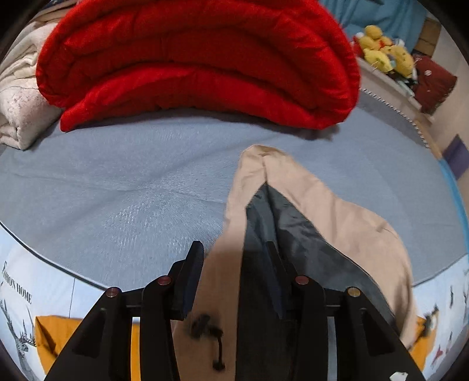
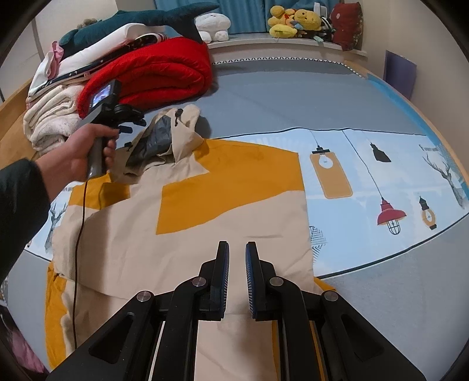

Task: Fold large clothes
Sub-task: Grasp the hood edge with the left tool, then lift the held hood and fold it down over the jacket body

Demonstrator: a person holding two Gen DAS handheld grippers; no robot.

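A beige and mustard-yellow hooded jacket point(image 2: 181, 222) lies flat on the bed. Its hood point(image 1: 307, 199), beige outside with a grey lining, points toward the red quilt. My left gripper point(image 1: 234, 263) is open with its jaws on either side of the hood's near edge; the hood's drawstring point(image 1: 211, 331) hangs between them. In the right wrist view a hand holds the left gripper point(image 2: 129, 117) at the hood point(image 2: 167, 137). My right gripper point(image 2: 236, 258) is open over the jacket's lower body, with nothing between its fingers.
A folded red quilt point(image 1: 199, 58) and cream blankets point(image 2: 49, 117) lie at the bed's far left, a plush shark point(image 2: 140, 20) on top. Yellow plush toys point(image 2: 293, 17) sit on a ledge behind. A printed light-blue sheet point(image 2: 381, 175) covers the grey mattress point(image 2: 293, 96).
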